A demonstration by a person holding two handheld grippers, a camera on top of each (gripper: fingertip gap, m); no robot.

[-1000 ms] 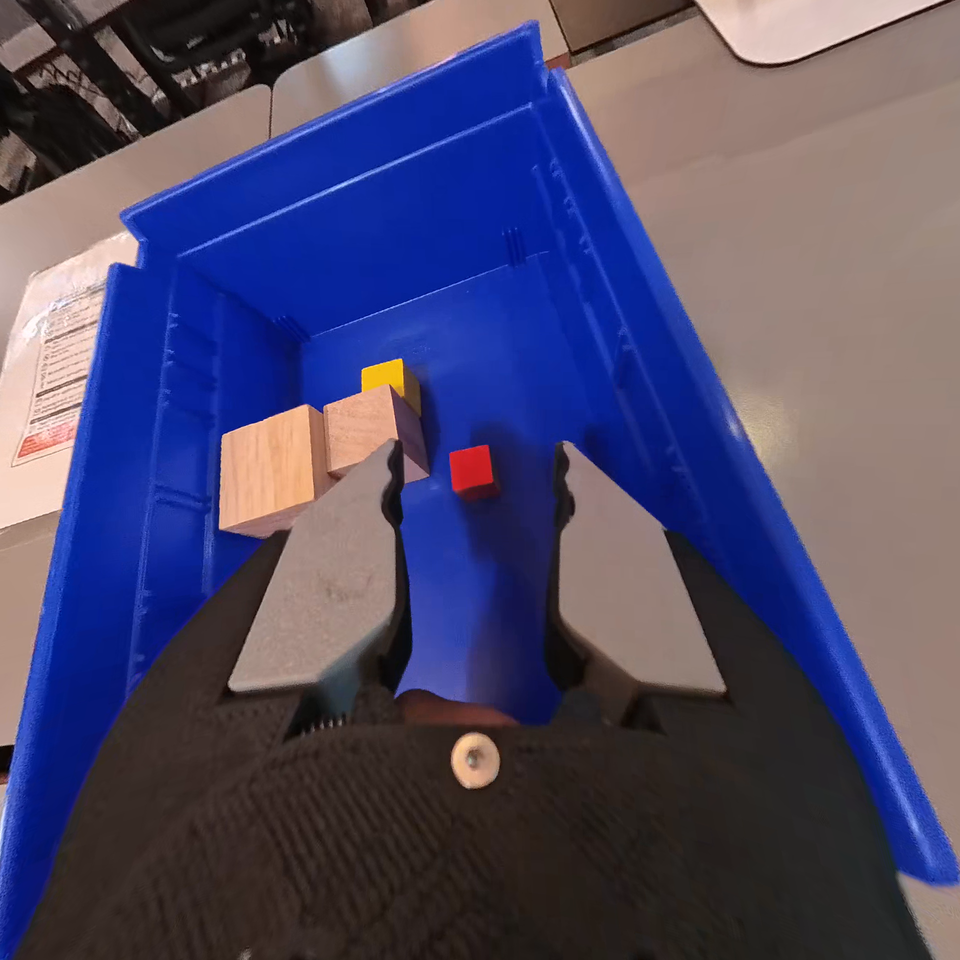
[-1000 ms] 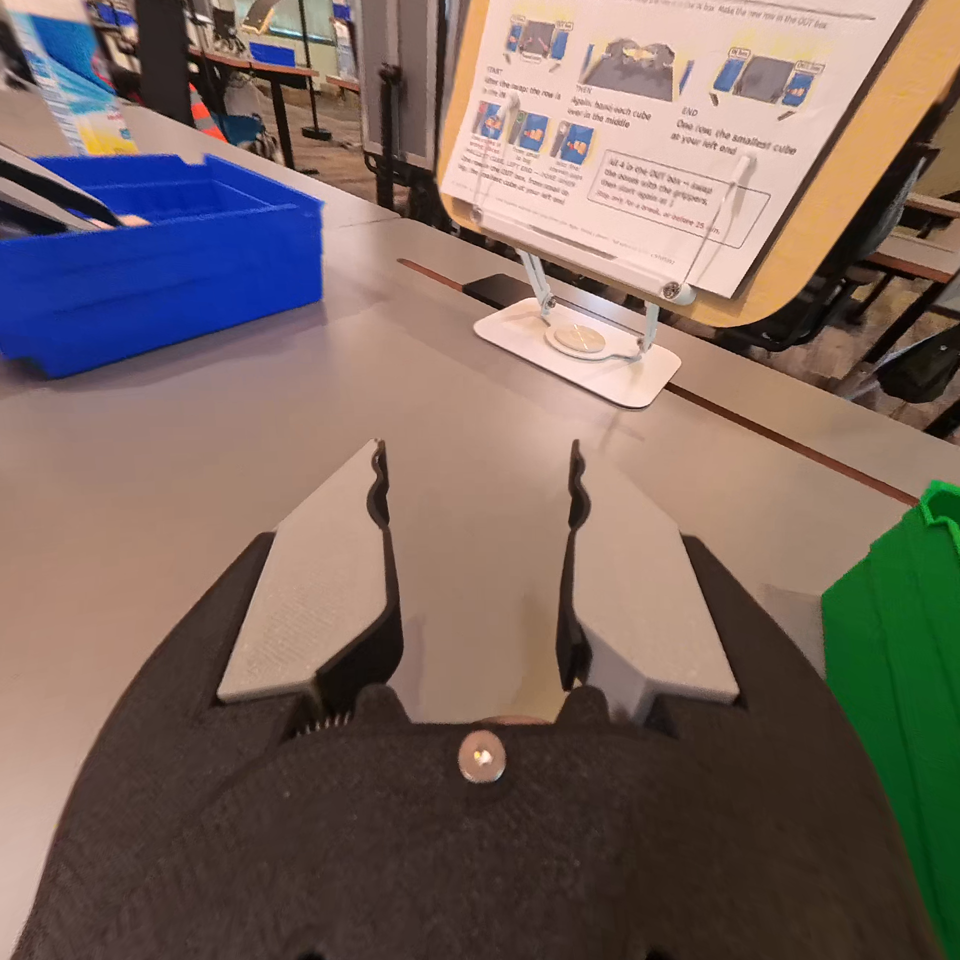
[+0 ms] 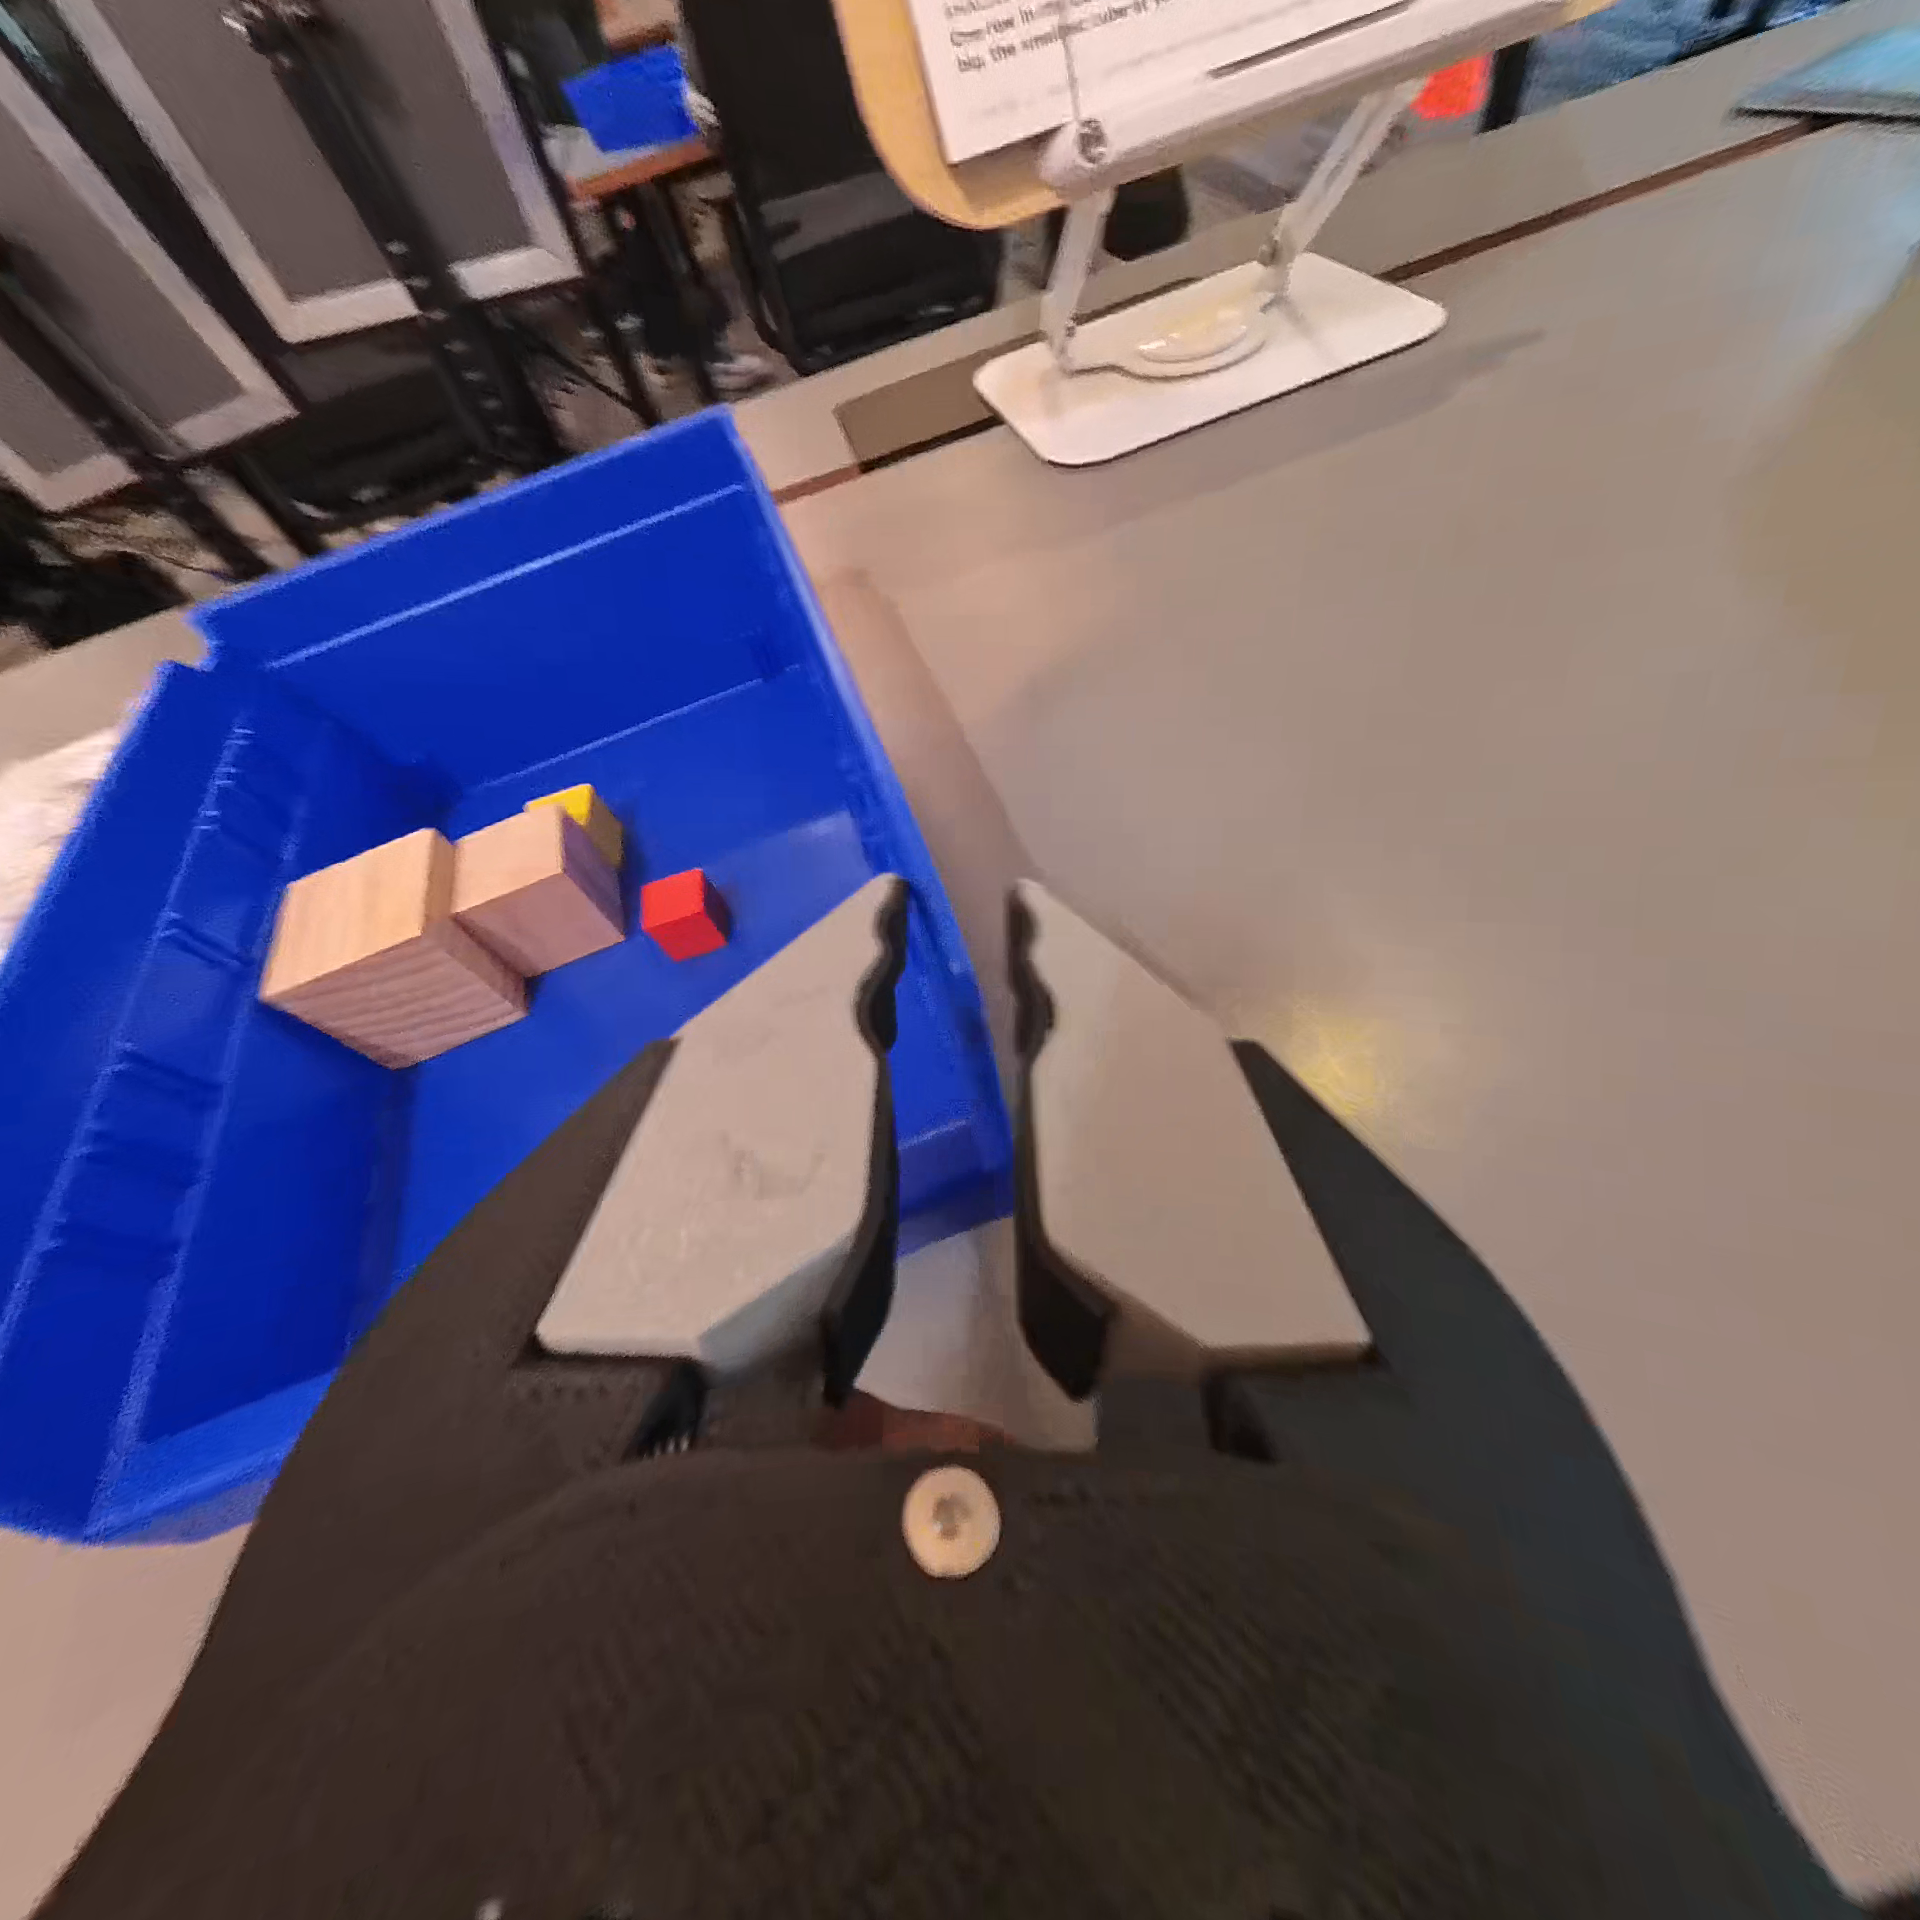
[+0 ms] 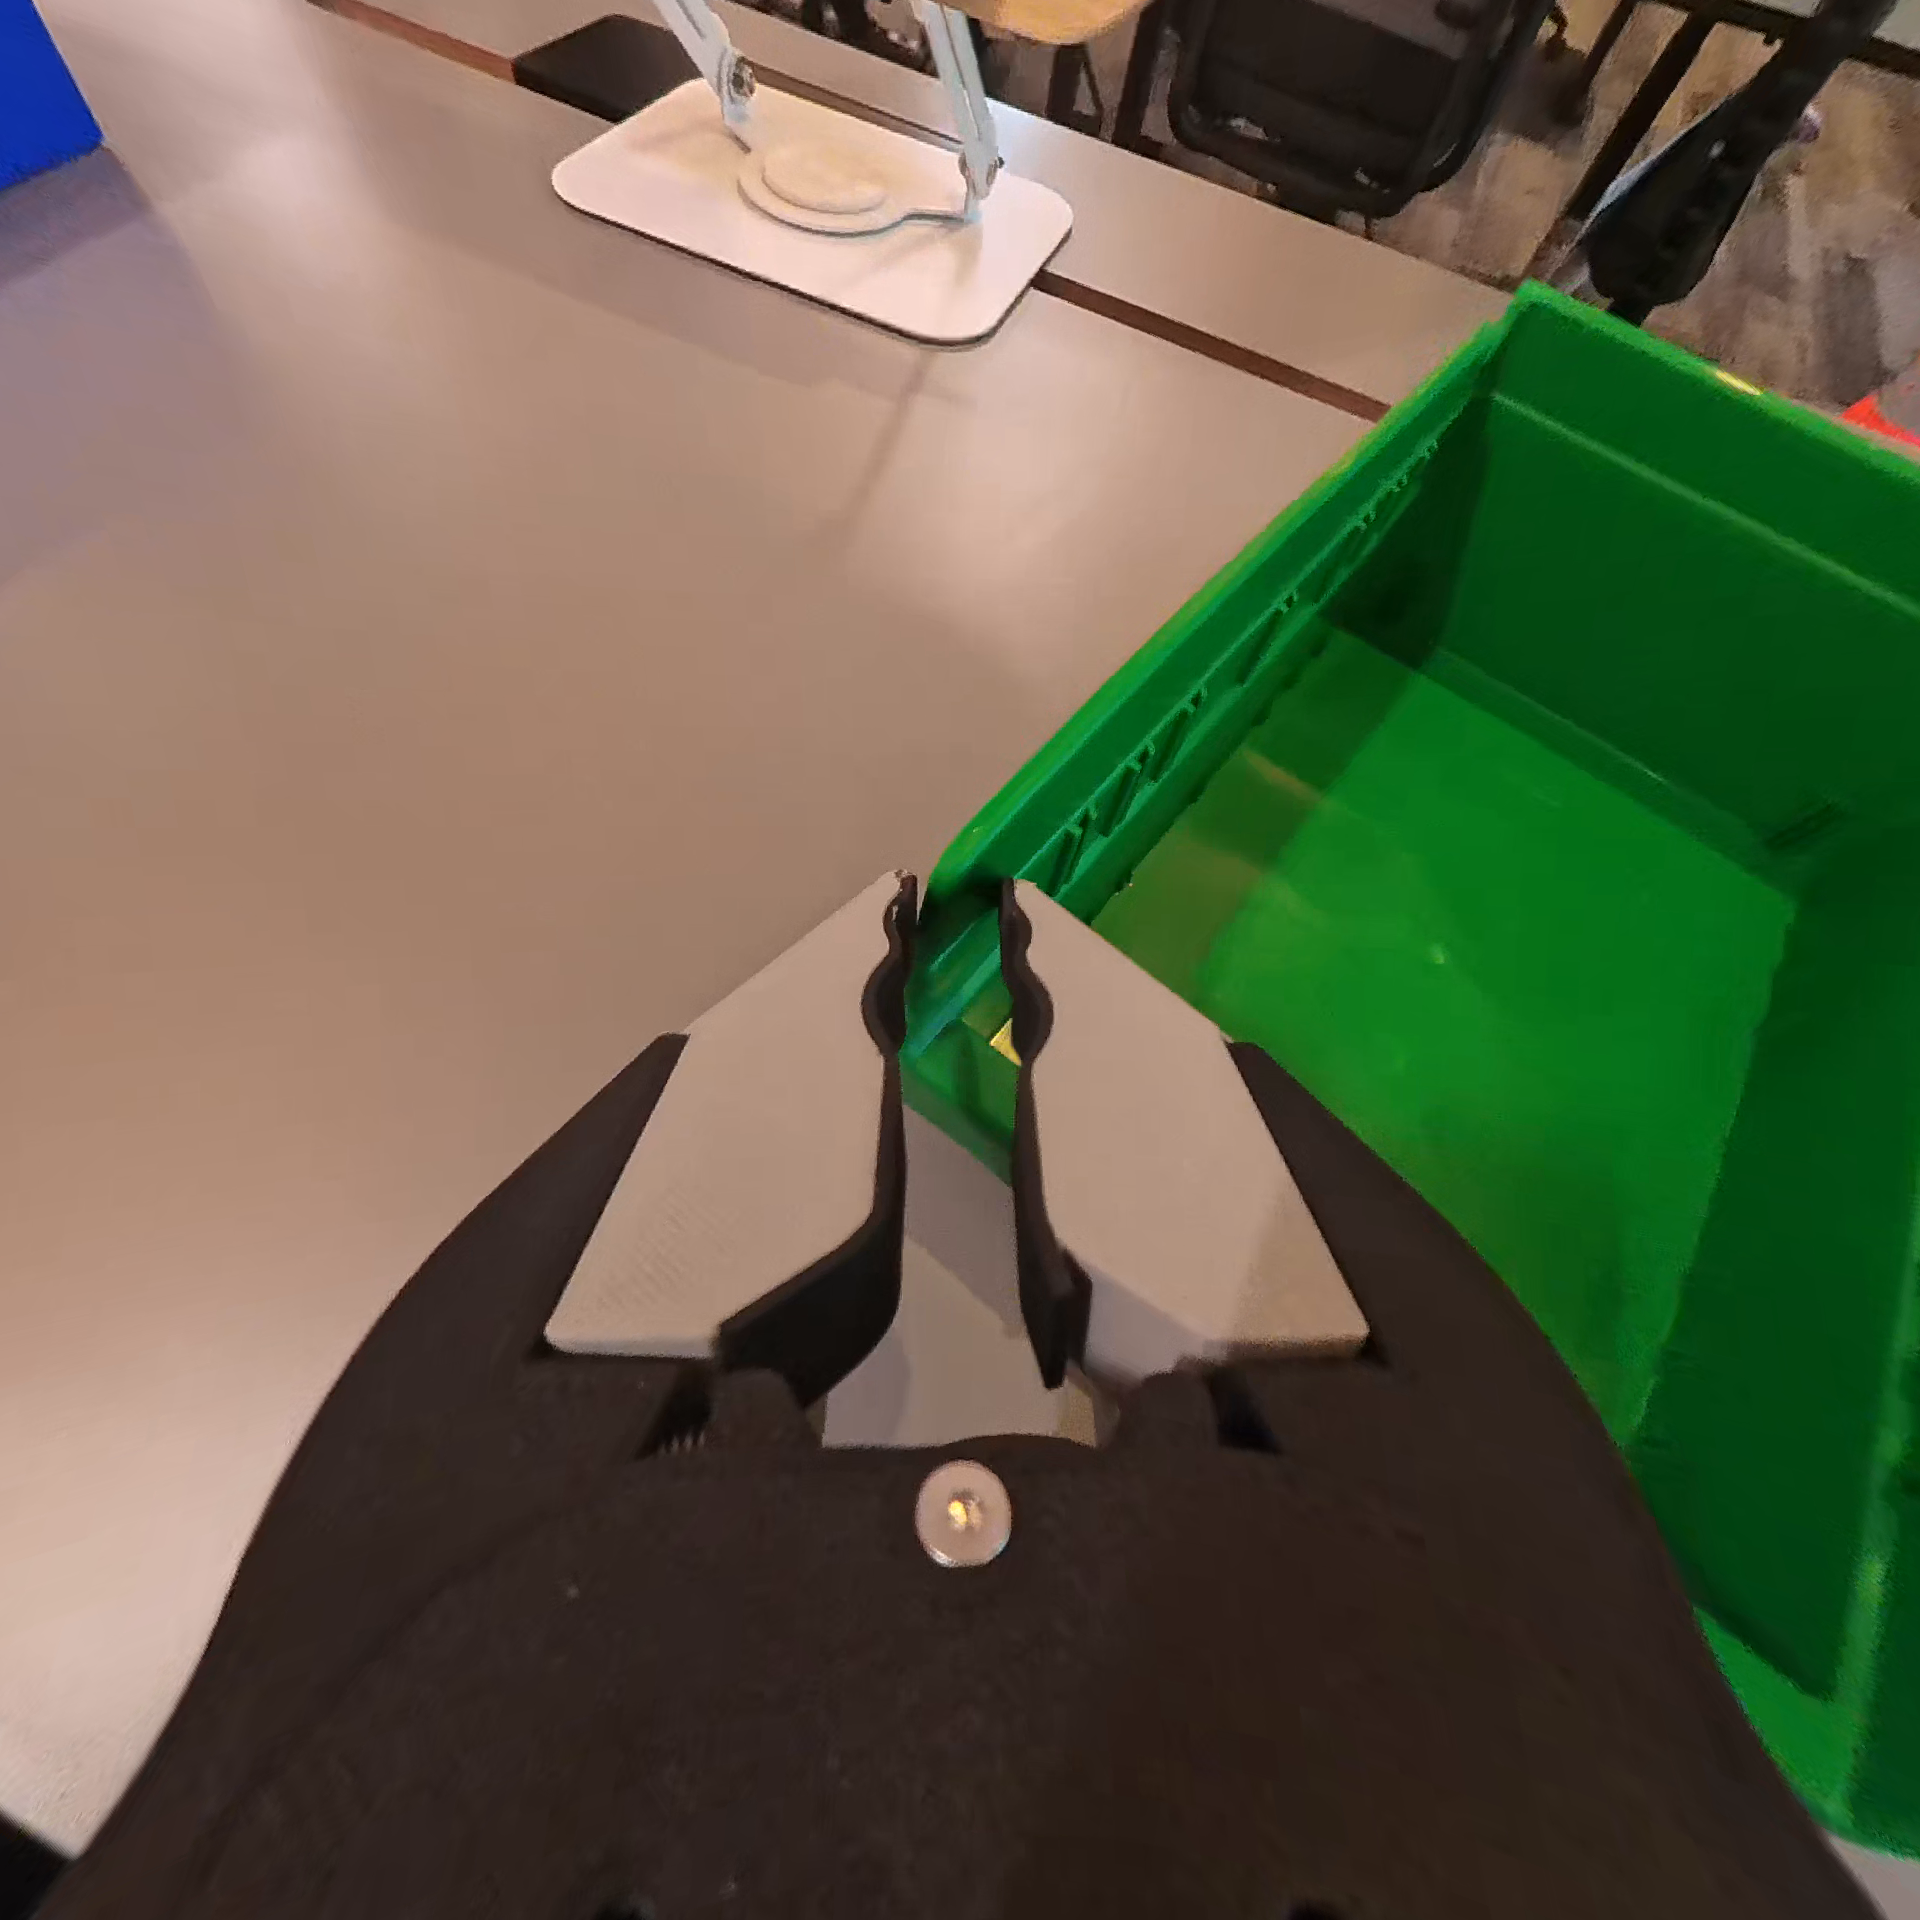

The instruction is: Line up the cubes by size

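Here we see four cubes on the floor of a blue plastic bin, toward its far left corner. The large pale wooden cube is leftmost; a smaller wooden cube touches its right side; a small yellow cube sits just behind that one, partly hidden; a small red cube lies apart to the right. The left gripper hangs over the bin's near right wall, its grey fingers narrowly parted and grasping nothing. The right gripper hovers at the near left corner of a green bin, fingers likewise narrowly parted, and we cannot tell whether they touch the rim. Both bins rest on a grey table, where a white stand holds a printed sheet on a wooden board. Beyond the table we see dark chairs and frames, blurred.
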